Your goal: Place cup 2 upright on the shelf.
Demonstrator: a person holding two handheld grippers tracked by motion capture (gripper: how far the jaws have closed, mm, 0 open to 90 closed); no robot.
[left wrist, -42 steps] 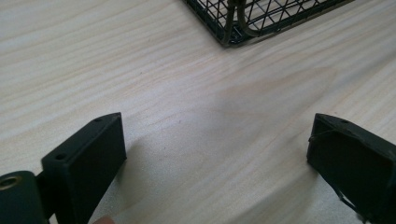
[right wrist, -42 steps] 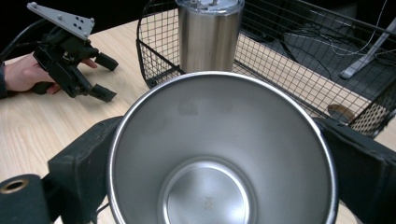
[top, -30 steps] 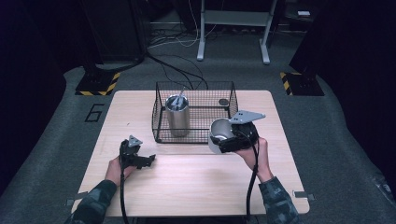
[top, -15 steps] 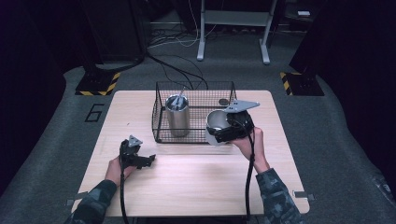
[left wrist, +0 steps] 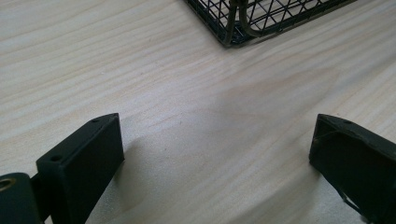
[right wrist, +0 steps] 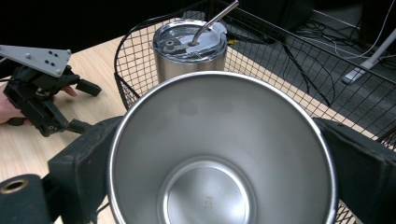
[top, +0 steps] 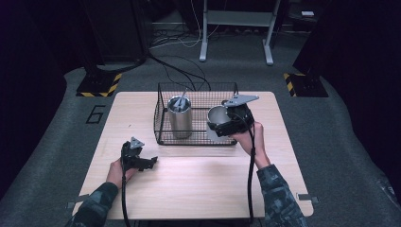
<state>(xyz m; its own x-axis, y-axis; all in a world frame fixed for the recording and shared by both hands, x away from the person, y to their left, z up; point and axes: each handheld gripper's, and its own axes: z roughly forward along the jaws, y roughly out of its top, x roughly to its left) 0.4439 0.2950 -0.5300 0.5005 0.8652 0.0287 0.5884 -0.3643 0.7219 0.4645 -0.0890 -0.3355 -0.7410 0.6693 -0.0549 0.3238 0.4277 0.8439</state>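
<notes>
A black wire basket stands at the middle of the wooden table. Inside its left part stands a lidded steel tumbler with a straw. My right gripper is shut on an open steel cup, held tilted over the basket's right part. In the right gripper view the cup's mouth faces the camera, a black jaw pressed on each side, with the lidded tumbler behind. My left gripper rests open on the table in front of the basket's left corner, with nothing between its fingers.
The basket's near corner lies just ahead of the left gripper. Bare tabletop stretches along the front and left. The left gripper shows far off in the right gripper view. Cables and a metal stand are on the floor behind the table.
My right gripper has carried the steel cup away from the person and slightly left, from in front of the basket to over its right part. The left gripper has stayed still.
</notes>
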